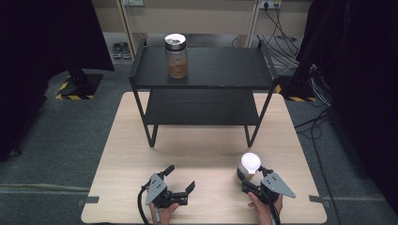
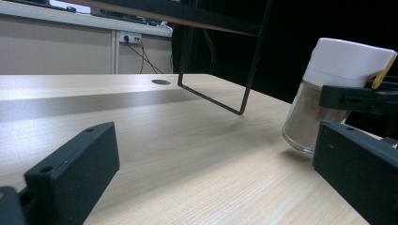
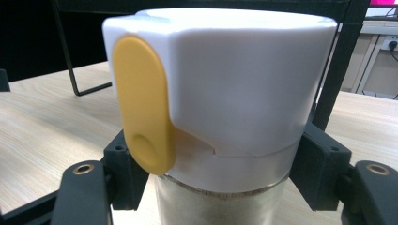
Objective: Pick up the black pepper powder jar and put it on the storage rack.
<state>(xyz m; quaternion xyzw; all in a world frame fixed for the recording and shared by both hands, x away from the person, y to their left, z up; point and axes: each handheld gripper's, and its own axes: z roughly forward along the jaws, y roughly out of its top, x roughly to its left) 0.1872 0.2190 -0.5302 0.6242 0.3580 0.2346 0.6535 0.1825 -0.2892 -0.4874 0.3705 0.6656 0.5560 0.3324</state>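
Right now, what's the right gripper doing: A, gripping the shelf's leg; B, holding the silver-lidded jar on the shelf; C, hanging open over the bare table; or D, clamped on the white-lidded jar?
D: in the right gripper view the right gripper has its jaws pressed on both sides of the white-lidded jar, just under the lid, while the silver-lidded jar stands untouched on the black shelf.

We hold our left gripper (image 1: 179, 180) low over the near edge of the table, its jaws spread wide and pointing forward and to the right. Our left hand (image 1: 165, 209) wraps its handle from below. Our right gripper (image 1: 250, 176) has its jaws clamped on either side of a load, our right hand (image 1: 265, 207) behind it.
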